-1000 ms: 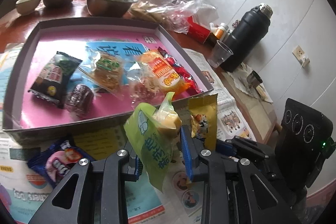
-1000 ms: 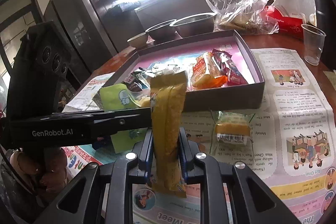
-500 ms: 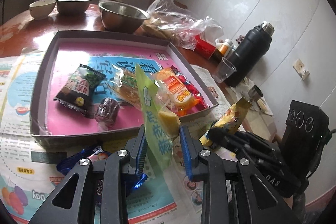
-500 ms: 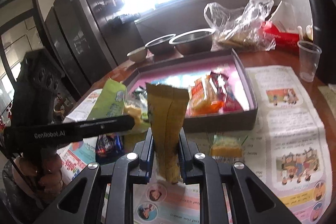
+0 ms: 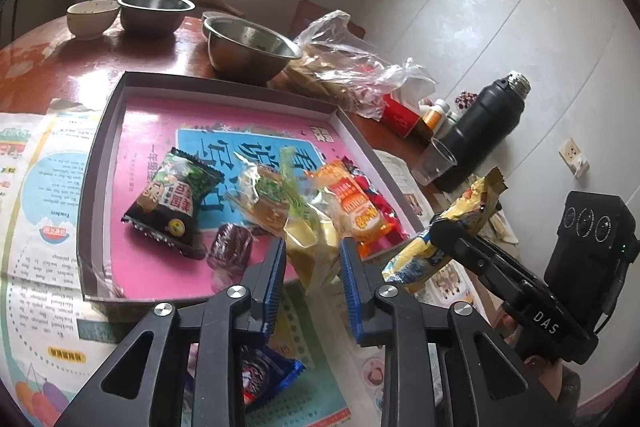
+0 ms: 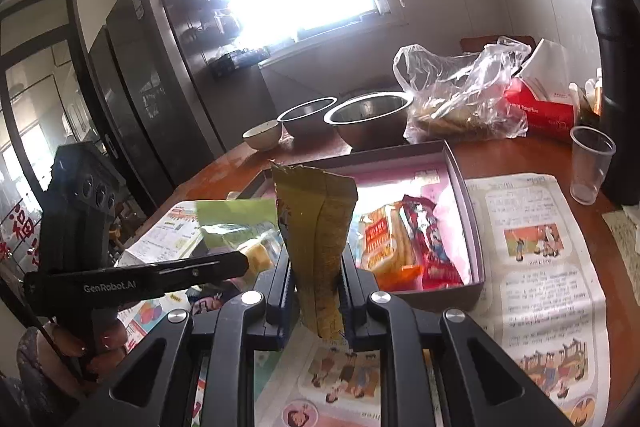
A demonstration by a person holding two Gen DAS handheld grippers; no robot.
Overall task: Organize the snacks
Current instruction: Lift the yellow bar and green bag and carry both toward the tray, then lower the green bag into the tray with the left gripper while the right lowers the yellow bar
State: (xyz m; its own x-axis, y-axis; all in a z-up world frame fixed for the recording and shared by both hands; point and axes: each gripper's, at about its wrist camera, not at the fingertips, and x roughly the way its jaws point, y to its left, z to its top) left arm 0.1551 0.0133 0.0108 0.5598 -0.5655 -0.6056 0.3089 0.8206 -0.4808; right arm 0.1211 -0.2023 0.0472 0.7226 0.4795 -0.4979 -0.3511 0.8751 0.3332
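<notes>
My left gripper [image 5: 312, 245] hangs over the near wall of the grey tray [image 5: 102, 147]. Its jaws are closing, and the blue pads press on a green and clear cake packet [image 5: 306, 251]. My right gripper [image 6: 316, 257] is shut on an upright yellow snack packet [image 6: 316, 223] just in front of the tray [image 6: 474, 239]. In the left wrist view, that yellow packet [image 5: 456, 219] shows at the right. Several snacks lie on the tray's pink floor: a black-green packet [image 5: 172, 203], a dark brown one [image 5: 230, 247], an orange one [image 5: 354, 209].
Newspaper [image 5: 36, 187] covers the near table, with a blue packet [image 5: 272, 375] under my left gripper. Behind the tray stand two steel bowls [image 5: 248, 47], a small ceramic bowl [image 5: 93, 17] and a plastic bag [image 5: 348, 67]. A black flask [image 5: 484, 131] and plastic cup [image 5: 434, 163] are at the right.
Both grippers have risen and come closer to the tray with their packets. The green packet has turned edge-on, and the left jaws have narrowed on it.
</notes>
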